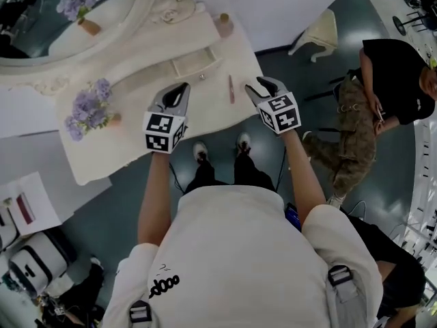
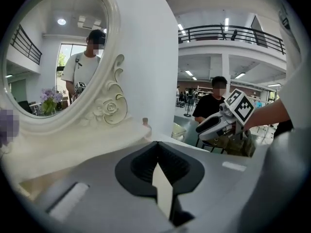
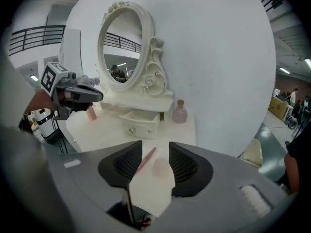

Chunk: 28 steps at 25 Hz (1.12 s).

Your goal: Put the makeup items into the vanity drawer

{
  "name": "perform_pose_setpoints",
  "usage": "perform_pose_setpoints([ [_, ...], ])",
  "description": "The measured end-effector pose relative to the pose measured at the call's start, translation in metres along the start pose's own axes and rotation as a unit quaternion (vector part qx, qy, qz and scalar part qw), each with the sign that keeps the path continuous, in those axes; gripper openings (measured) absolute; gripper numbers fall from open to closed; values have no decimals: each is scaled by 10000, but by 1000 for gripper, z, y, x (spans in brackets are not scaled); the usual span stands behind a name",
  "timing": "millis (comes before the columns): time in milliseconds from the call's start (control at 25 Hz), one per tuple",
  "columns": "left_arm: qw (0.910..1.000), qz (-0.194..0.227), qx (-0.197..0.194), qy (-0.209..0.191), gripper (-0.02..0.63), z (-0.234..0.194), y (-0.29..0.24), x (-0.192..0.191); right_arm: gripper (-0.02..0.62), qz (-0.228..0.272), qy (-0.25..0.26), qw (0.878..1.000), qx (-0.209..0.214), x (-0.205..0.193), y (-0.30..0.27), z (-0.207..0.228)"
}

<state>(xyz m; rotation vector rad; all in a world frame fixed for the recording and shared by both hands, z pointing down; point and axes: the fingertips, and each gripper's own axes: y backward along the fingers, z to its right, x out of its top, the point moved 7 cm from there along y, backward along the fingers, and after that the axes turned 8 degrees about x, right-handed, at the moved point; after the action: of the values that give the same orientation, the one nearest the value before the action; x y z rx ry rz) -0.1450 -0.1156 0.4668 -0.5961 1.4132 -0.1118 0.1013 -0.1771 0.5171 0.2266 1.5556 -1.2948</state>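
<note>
While the right tongs point(image 1: 266, 84) stood wide with nothing gripped, the pink liner pencil point(image 1: 231, 88) lay on the desk point(image 1: 136, 118) between them and the left tongs point(image 1: 181, 87), just short of the open drawer point(image 1: 194, 64). The left tongs were pinched together and empty. My worry was the pencil: it looked thin and round, so a nudge from one pad could have rolled it toward the desk's front edge, and a skewed pinch could have flipped it out. The pink bottle point(image 1: 224, 25) by the wall seemed easy to topple. The desk was a white vanity with an oval mirror point(image 1: 68, 19) and lavender flowers point(image 1: 89, 108). Beyond lay dark floor point(image 1: 307, 80) and a person in black point(image 1: 389, 80).
</note>
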Motion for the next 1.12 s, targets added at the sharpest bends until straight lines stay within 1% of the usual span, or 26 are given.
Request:
perform_pose_setpoints([
  [120, 9998, -184, 88, 76, 20, 2, -7, -10, 193, -280, -48, 9995, 145, -16, -20, 10],
  [240, 9992, -331, 161, 139, 20, 1, -11, -18, 206, -485, -83, 9986, 196, -28, -39, 20],
  [440, 9982, -508, 264, 203, 20, -1, -12, -29, 206, -763, -139, 9967, 238, -43, -61, 29],
  [480, 9979, -536, 286, 213, 20, -1, -11, -31, 202, -804, -139, 9964, 248, -45, -64, 29],
  [640, 9973, -599, 347, 238, 20, -4, -10, -33, 149, -911, -137, 9954, 269, -51, -69, 29],
  [880, 9976, -545, 367, 237, 20, -8, -9, -29, 132, -960, 19, 9951, 256, -45, -69, 25],
  [1120, 9980, -373, 418, 282, 20, -18, -8, -19, 132, -673, 100, 9975, 181, -14, -59, 21],
])
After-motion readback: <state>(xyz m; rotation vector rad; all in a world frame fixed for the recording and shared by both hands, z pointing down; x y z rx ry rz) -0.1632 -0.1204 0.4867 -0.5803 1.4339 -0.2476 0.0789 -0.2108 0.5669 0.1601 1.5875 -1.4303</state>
